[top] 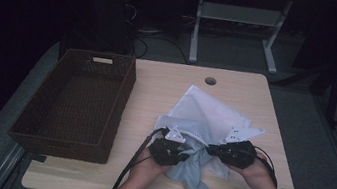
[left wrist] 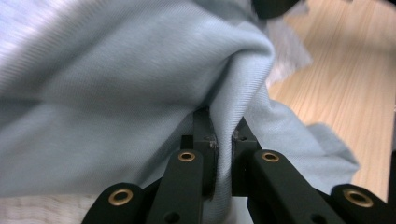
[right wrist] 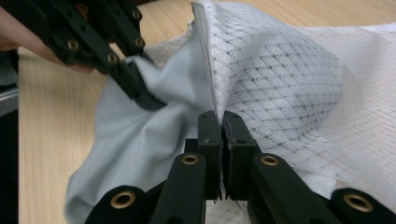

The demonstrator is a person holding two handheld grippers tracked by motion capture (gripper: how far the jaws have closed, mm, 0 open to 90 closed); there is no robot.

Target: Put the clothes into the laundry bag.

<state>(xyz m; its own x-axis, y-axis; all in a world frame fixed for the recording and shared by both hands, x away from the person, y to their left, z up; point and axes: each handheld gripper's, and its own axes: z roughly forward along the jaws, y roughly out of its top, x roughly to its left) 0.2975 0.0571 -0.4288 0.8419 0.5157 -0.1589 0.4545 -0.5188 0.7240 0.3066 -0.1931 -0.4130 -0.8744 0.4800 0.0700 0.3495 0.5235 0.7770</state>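
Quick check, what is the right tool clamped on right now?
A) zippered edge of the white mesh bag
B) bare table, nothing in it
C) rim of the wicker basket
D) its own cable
A: in the right gripper view the right tool has its jaws shut on the zippered edge of the white mesh bag, while the left tool pinches the pale blue cloth beside it.
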